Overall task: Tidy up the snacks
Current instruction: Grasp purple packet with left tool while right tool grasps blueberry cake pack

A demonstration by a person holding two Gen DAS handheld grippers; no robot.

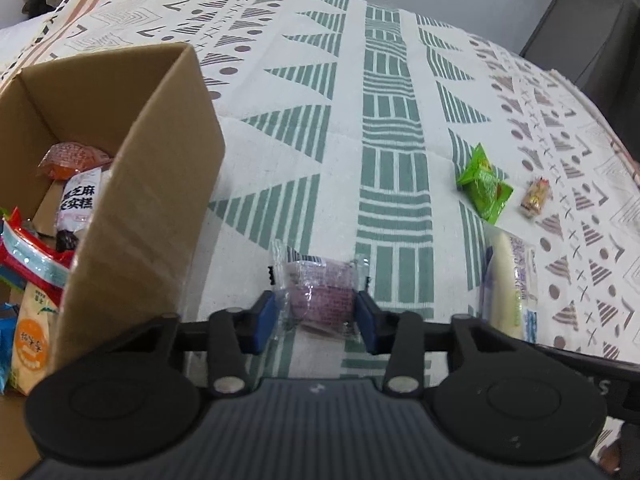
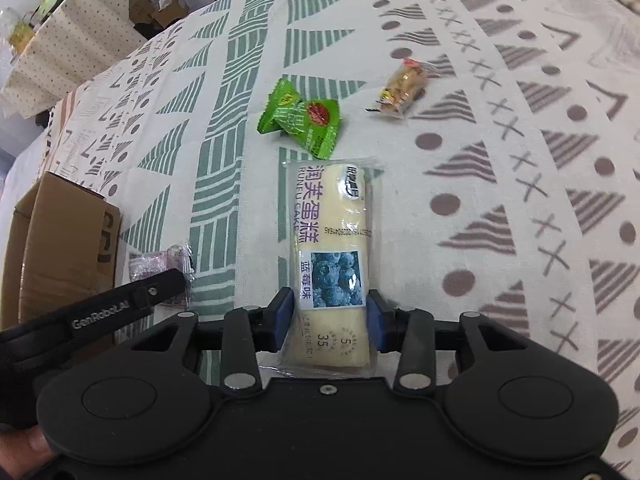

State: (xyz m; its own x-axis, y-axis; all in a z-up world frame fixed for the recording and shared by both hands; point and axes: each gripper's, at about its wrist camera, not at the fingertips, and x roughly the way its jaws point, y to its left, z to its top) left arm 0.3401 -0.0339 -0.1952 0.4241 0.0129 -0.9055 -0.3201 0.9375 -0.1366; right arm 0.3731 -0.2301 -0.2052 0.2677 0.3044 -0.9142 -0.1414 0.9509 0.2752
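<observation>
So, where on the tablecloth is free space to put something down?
The wide stretch between the cardboard box and the green packet is bare, as is the cloth beyond them. It is crowded around the green packet, small brown snack and cake pack. The box already holds snacks.

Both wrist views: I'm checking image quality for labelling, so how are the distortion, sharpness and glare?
Left wrist view: the patterned tablecloth bows strongly; the clear-wrapped purple snack glints, text unreadable. Right wrist view: same bowing; print on the long yellow cake packet reads sharply, slight sheen.
</observation>
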